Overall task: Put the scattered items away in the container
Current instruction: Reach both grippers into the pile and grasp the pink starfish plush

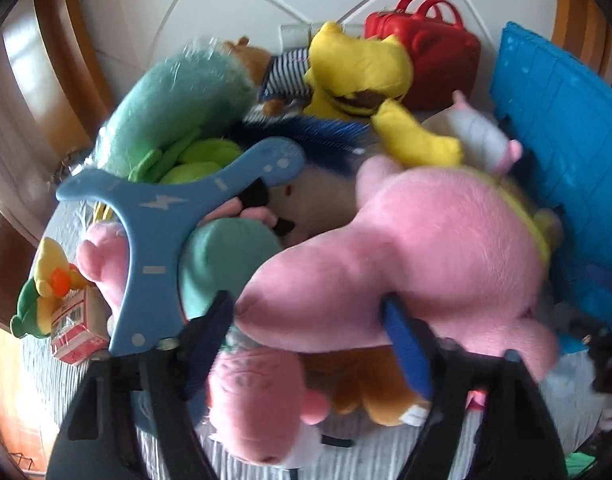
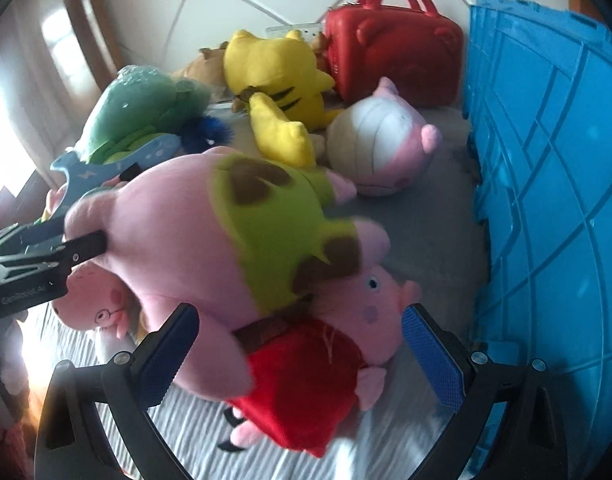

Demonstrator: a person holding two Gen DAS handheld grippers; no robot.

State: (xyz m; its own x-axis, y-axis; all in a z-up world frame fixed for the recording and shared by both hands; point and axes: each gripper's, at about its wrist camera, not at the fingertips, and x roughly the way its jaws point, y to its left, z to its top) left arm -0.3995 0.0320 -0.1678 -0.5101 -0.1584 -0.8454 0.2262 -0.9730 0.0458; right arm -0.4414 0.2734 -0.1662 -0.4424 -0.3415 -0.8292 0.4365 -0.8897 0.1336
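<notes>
both tongs work one big pink plush [image 1: 417, 248]: our left tongs [image 1: 309, 344] clamp its end, while our right tongs [image 2: 302, 356] stand apart around it, sharing the bulk to lift it to the blue crate [image 2: 553, 184].

Plush toys in pink, yellow and green beside a blue crate

The large pink plush pig [image 2: 178, 248] wears a lime-green band with brown patches; the small pink pig plush [image 2: 369, 312] has a red dress. A yellow plush [image 2: 274, 68] shows dark stripes. The plastic case [image 2: 389, 52] is red, the ribbed plastic crate [image 2: 553, 200] bright blue, the bedding [image 2: 433, 248] grey with pale stripes.
</notes>
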